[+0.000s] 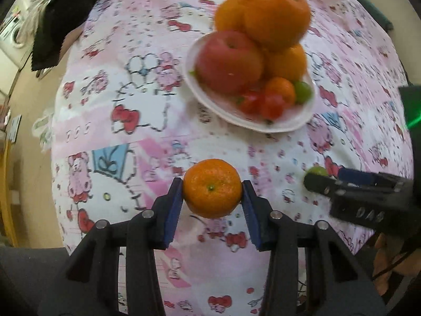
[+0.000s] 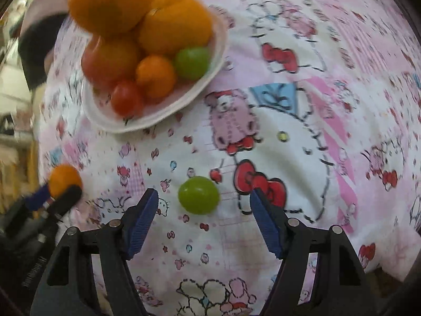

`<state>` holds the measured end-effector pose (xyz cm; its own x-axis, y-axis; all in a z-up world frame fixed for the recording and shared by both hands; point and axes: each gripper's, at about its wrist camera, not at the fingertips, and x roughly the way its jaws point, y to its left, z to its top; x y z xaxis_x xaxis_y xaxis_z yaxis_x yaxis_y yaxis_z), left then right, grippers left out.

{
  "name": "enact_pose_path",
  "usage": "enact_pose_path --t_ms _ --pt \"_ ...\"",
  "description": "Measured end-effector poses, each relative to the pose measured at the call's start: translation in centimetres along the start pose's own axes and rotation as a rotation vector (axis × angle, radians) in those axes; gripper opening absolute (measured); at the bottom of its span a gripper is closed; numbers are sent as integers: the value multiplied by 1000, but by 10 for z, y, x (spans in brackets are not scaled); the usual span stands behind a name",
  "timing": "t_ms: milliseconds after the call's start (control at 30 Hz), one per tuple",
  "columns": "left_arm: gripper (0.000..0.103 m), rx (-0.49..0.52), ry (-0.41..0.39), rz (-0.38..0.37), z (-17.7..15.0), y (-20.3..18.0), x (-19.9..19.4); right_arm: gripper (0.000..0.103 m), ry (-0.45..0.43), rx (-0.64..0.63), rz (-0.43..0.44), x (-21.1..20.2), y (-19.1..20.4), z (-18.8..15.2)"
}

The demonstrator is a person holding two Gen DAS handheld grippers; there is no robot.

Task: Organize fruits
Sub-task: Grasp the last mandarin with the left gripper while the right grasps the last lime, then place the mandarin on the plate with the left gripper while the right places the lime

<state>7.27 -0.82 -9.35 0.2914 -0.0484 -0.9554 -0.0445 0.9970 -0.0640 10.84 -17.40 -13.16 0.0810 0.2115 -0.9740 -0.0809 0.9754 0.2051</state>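
Observation:
My left gripper [image 1: 212,188] is shut on a small orange mandarin [image 1: 212,187], its blue pads pressing both sides above the patterned cloth. The same mandarin [image 2: 65,180] shows at the left edge of the right wrist view, held by the left gripper [image 2: 59,193]. My right gripper [image 2: 204,201] stands open over a green grape-like fruit [image 2: 198,194] that lies on the cloth between its fingers, untouched. That green fruit [image 1: 317,171] peeks out behind the right gripper [image 1: 323,180] in the left wrist view. A white plate [image 1: 263,123] holds large oranges, a red apple [image 1: 229,62], small tomatoes and a green fruit.
The table is covered by a pink and white cartoon-print cloth [image 2: 302,131]. The white plate [image 2: 168,113] sits at the upper left in the right wrist view. A black cloth [image 1: 60,23] hangs at the far left edge. The table's rim drops off on the left.

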Motion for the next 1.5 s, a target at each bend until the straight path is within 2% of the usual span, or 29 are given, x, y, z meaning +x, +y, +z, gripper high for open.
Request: enact_pose_path --t_ms 67,133,233,267,300,400,500,633,733,833,900,967,1067,1233,1367,1500 --pt "40 -13 1 4 1 4 1 73 10 -16 -18 6 5 -1" --pt "40 -23 5 3 0 7 0 66 11 -34 -38 9 9 -2" --pt "40 -36 4 -3 1 8 -1 54 20 -46 -61 14 10 -5" --pt "40 -39 2 -6 2 8 -1 43 17 -52 -57 13 10 -7" --pt "40 -40 0 -8 3 7 -1 36 17 -56 -56 13 12 -7" --pt "40 -40 -9 -17 4 5 -3 36 3 -55 -37 9 11 -10" --pt "40 -46 -19 -28 6 4 -6 36 -12 -13 24 -3 -4 -14" --pt "40 -22 -71 -4 10 -1 -16 36 -80 77 169 -29 -30 -11" --pt "40 -17 -91 -19 13 -2 -21 36 -131 129 271 -49 -40 -8" --pt "40 -18 -111 -33 18 -1 -23 36 -179 150 336 -68 -44 -4" --pt "40 7 -139 -12 22 -5 -25 36 -202 157 374 -78 -43 1" --pt "40 51 -167 11 28 -13 -25 36 -219 155 392 -86 -38 8" --pt "40 83 -168 7 38 -21 -19 36 -248 151 389 -90 -28 23" --pt "40 70 -151 10 53 -26 -5 36 -247 161 393 -83 -17 42" --pt "40 98 -140 25 62 -34 7 36 -240 166 385 -75 -20 49" --pt "40 71 -115 14 68 -34 18 36 -231 157 377 -67 -18 57"
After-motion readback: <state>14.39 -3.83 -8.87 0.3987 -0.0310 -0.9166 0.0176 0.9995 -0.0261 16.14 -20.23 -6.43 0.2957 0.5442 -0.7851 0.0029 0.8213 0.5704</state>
